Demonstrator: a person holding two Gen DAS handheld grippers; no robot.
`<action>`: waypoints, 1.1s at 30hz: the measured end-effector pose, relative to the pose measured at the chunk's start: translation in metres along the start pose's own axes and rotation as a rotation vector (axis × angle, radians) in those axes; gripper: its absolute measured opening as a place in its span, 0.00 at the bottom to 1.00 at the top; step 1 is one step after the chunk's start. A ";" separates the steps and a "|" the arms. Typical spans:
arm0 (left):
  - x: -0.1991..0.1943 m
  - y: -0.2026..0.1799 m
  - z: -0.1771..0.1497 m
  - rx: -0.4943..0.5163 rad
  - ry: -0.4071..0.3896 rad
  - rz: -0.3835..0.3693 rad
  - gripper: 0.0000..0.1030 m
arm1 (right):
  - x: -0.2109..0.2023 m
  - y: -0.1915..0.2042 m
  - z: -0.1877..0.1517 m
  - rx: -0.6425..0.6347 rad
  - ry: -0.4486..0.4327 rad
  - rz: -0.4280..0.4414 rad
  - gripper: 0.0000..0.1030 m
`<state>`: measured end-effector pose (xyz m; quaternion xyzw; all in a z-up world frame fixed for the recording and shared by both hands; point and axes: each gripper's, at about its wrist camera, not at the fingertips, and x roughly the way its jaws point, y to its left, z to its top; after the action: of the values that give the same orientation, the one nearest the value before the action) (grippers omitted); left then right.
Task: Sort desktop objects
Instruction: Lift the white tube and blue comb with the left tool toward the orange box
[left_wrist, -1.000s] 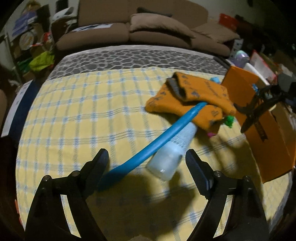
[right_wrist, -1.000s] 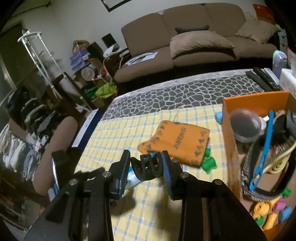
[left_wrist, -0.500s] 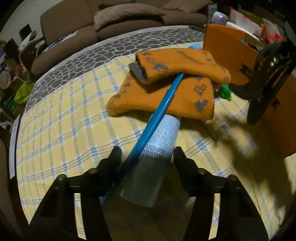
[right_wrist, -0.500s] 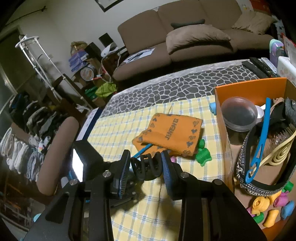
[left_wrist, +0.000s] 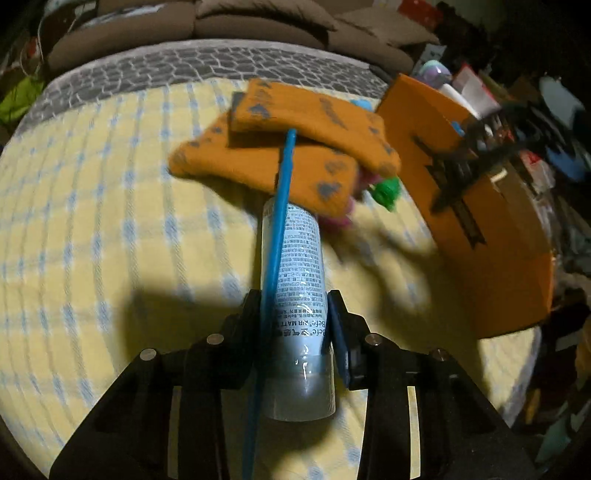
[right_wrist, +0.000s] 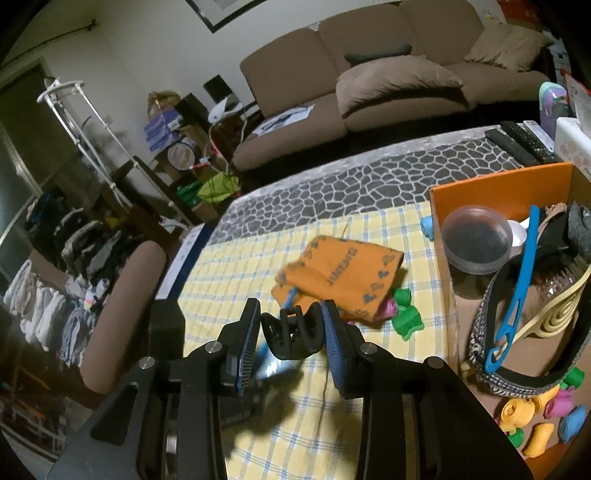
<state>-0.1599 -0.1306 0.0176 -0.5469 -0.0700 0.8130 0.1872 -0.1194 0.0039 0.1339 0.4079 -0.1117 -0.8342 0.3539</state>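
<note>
A white tube (left_wrist: 299, 266) lies on the yellow checked cloth (left_wrist: 110, 221), and a thin blue headband (left_wrist: 280, 206) rests along its left side. My left gripper (left_wrist: 293, 310) is closing its jaws on both, the pads touching the tube's side and the band. The far ends of both are tucked under an orange patterned sock (left_wrist: 295, 147). My right gripper (right_wrist: 290, 325) is shut on a black claw clip (right_wrist: 291, 332) above the cloth, left of the orange box (right_wrist: 498, 184).
The orange box (left_wrist: 480, 240) at the right holds a jar (right_wrist: 474, 240), a blue headband (right_wrist: 517, 288), a brush and several foam rollers. Green rollers (right_wrist: 406, 317) lie beside the sock. Remote controls (right_wrist: 517, 140) sit at the far right. A brown sofa (right_wrist: 388, 85) stands behind.
My left gripper moved forward and down over the tube and headband, and its jaws narrowed from wide apart to touching them. The right gripper kept its hold on the clip.
</note>
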 end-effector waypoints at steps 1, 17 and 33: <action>-0.003 -0.002 -0.002 -0.012 -0.001 -0.019 0.32 | -0.002 -0.001 0.002 0.003 -0.004 0.003 0.33; -0.047 -0.037 0.009 -0.189 -0.107 -0.347 0.32 | -0.064 -0.034 0.020 0.053 -0.107 -0.002 0.33; -0.034 -0.139 0.046 -0.075 -0.070 -0.361 0.31 | -0.153 -0.137 0.019 0.122 -0.170 -0.215 0.33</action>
<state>-0.1589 -0.0112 0.1091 -0.5035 -0.2037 0.7816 0.3067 -0.1386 0.2056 0.1730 0.3661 -0.1475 -0.8905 0.2265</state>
